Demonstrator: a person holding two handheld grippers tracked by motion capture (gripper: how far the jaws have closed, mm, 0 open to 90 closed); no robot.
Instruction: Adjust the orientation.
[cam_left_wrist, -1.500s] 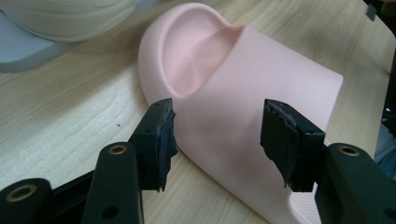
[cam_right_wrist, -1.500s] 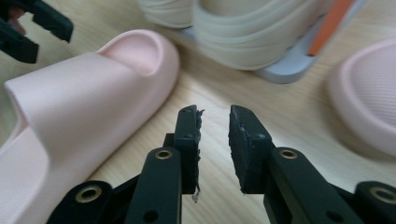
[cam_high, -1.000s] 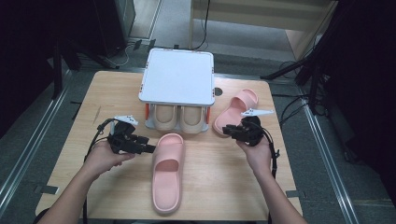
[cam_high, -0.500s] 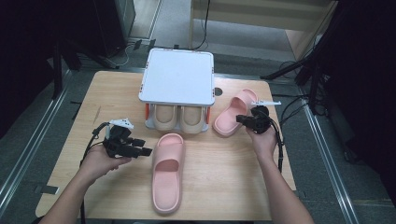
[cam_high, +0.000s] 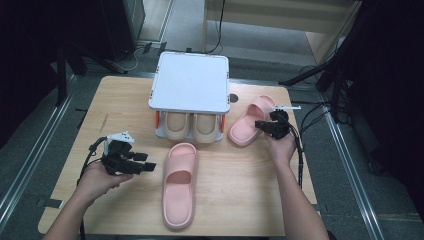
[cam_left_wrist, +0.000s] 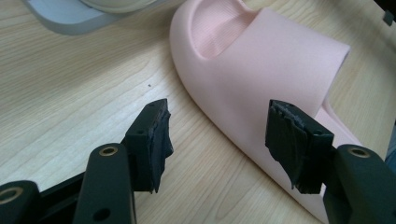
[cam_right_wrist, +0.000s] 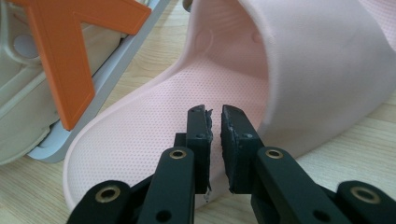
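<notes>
Now the right gripper (cam_high: 261, 124), jaws nearly closed on nothing, is hovering over the pink slipper (cam_high: 251, 120) beside the rack (cam_high: 190, 82) and should open wider before biting its side, while the left gripper (cam_high: 148, 167) is waiting wide open.

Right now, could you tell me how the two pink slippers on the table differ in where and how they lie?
The near pink slipper lies mid-table, pointing straight at the shoe rack; the far pink slipper lies slanted beside the rack's right side. The left tool is open and stands clear of the near slipper; the right tool, almost closed, sits at the far slipper's edge. Both are the same pink, sole down.
</notes>
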